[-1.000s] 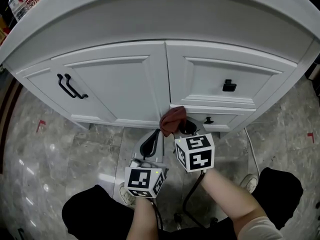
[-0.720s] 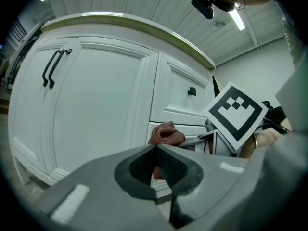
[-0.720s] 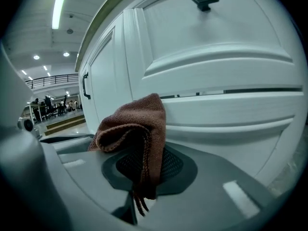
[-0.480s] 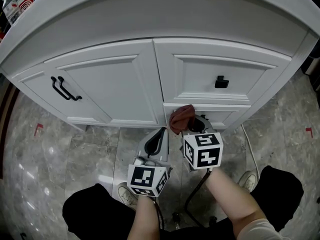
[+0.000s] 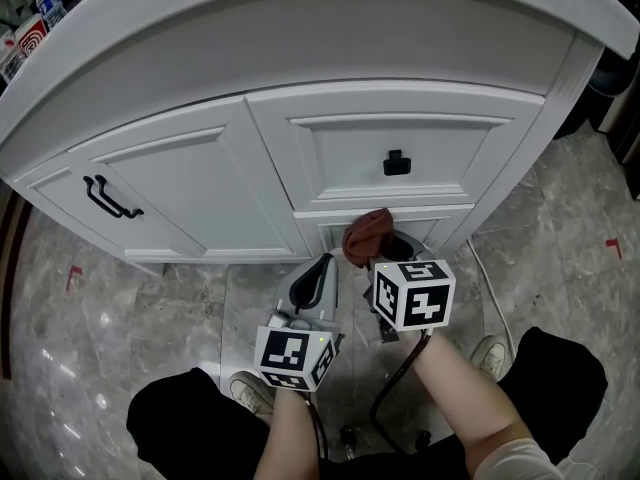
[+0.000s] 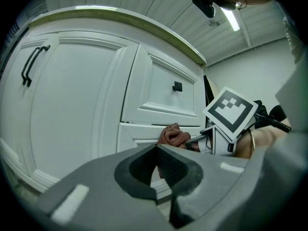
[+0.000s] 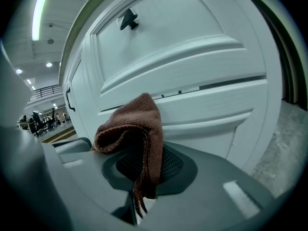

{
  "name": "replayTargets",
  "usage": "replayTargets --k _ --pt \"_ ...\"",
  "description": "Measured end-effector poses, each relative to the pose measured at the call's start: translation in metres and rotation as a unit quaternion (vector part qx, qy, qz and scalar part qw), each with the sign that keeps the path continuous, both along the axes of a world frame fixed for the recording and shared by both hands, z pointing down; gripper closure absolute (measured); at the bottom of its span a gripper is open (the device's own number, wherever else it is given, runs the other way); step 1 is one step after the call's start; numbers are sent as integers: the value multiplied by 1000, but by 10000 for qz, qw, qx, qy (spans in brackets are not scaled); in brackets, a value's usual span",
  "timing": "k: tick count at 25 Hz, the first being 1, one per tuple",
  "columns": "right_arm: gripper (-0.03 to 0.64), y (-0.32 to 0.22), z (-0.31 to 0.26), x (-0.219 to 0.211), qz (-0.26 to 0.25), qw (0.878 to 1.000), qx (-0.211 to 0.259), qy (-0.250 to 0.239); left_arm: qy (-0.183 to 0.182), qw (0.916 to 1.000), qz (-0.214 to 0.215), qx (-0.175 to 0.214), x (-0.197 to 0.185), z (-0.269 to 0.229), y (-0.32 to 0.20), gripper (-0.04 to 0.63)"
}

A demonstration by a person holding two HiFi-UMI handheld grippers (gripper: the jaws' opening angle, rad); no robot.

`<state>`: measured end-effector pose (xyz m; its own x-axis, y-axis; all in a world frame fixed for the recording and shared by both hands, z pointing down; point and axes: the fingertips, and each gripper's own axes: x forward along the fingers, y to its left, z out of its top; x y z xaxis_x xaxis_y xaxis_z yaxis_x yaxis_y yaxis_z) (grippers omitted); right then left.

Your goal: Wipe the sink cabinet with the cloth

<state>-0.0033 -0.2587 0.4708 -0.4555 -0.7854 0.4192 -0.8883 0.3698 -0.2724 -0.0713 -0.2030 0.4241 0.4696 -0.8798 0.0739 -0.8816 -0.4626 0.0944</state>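
The white sink cabinet point(image 5: 200, 188) fills the top of the head view. A reddish-brown cloth point(image 5: 367, 234) is pressed against the top edge of the lower drawer point(image 5: 445, 220), below the upper drawer's black knob point(image 5: 396, 163). My right gripper point(image 5: 385, 255) is shut on the cloth point(image 7: 132, 129), which bunches over the jaws and hangs between them. My left gripper point(image 5: 322, 266) sits just left of it, shut and empty, a little short of the cabinet. From the left gripper view point(image 6: 156, 150) the cloth point(image 6: 173, 136) shows against the drawer.
Two black door handles point(image 5: 108, 198) are on the left door. The floor is grey marble point(image 5: 120, 308). A white cord point(image 5: 492, 293) runs down by the cabinet's right corner. The person's shoes point(image 5: 492, 353) and dark trousers are below. Bottles point(image 5: 30, 28) stand on the counter's left end.
The right gripper has slid the cloth to the right along the cabinet front, from the centre stile onto the lower drawer. The left gripper has followed alongside it.
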Motion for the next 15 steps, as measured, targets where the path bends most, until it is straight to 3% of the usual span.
replayTargets --k 8,15 --pt "537 4 -13 29 113 9996 10 -249 -58 9995 314 -54 37 3 -5 595" --pt "538 4 -15 68 493 9986 1 -184 -41 9989 452 -69 58 3 -7 595"
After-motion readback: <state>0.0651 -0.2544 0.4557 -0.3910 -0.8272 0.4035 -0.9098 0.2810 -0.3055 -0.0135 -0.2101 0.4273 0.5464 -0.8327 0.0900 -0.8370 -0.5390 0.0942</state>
